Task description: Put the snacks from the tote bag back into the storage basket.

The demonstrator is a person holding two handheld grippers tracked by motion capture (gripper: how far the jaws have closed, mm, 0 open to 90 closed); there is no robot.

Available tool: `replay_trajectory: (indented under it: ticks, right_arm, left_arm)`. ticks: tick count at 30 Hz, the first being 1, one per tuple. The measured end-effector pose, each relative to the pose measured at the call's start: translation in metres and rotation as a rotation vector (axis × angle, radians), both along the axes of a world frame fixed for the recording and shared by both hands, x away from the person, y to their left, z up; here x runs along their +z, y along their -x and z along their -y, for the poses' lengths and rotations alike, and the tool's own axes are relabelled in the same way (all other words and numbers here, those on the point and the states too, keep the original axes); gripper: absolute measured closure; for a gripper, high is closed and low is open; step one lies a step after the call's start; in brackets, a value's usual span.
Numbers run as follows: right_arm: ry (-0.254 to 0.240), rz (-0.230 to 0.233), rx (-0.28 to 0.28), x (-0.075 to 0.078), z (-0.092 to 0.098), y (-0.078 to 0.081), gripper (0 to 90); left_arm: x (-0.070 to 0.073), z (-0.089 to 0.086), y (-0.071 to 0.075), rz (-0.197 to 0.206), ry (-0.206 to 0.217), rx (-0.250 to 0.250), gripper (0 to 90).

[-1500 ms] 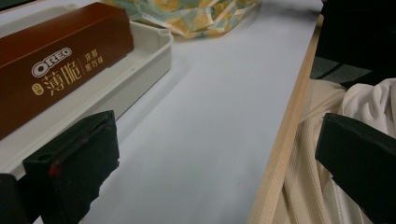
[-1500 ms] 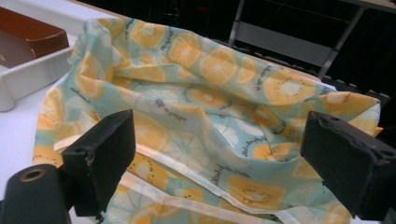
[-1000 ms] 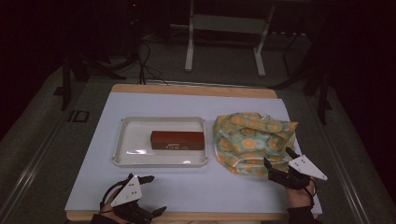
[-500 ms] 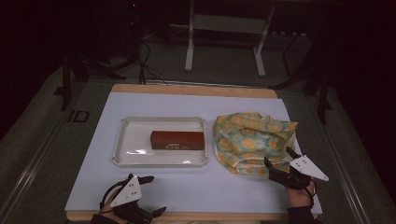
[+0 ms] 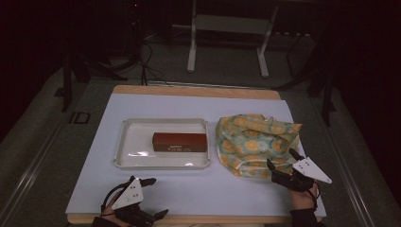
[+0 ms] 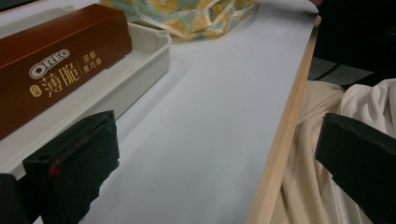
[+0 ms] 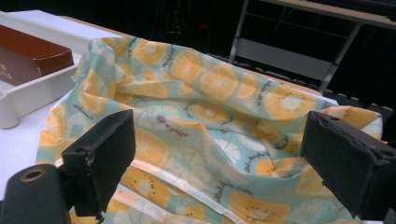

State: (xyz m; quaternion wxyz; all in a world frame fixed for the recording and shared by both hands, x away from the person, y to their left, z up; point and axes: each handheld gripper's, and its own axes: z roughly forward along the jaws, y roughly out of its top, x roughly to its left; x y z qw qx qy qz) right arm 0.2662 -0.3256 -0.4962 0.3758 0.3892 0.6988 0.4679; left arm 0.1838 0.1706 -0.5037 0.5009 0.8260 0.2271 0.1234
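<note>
Up close, both tongs gape: right tongs point(image 7: 219, 158) at the fruit-print bag point(image 7: 210, 107), left tongs point(image 6: 219, 154) beside the Oreo box point(image 6: 56, 65).

A: What sits between the tongs point(image 7: 219, 154)?
B: A fruit-print bag point(image 7: 210, 116), crumpled on the bench point(image 7: 18, 140); the jaws stand wide apart.
A: And left of the bag?
B: A white tray point(image 7: 32, 88) holding a brown box point(image 7: 32, 53).

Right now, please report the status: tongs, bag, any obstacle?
Both tongs open: left idle at near edge, right at fruit-print bag, not gripping. Nothing between.
</note>
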Motion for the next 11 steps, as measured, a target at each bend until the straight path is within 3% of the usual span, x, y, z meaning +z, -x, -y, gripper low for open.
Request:
replay_trajectory:
  ticks: [11]
  right_arm:
    - [0.01,-0.003,-0.012,0.0008,0.002,-0.0004,13.3]
  left_arm:
    - [0.0002,0.0001,0.0001,0.001,0.001,0.0,0.0]
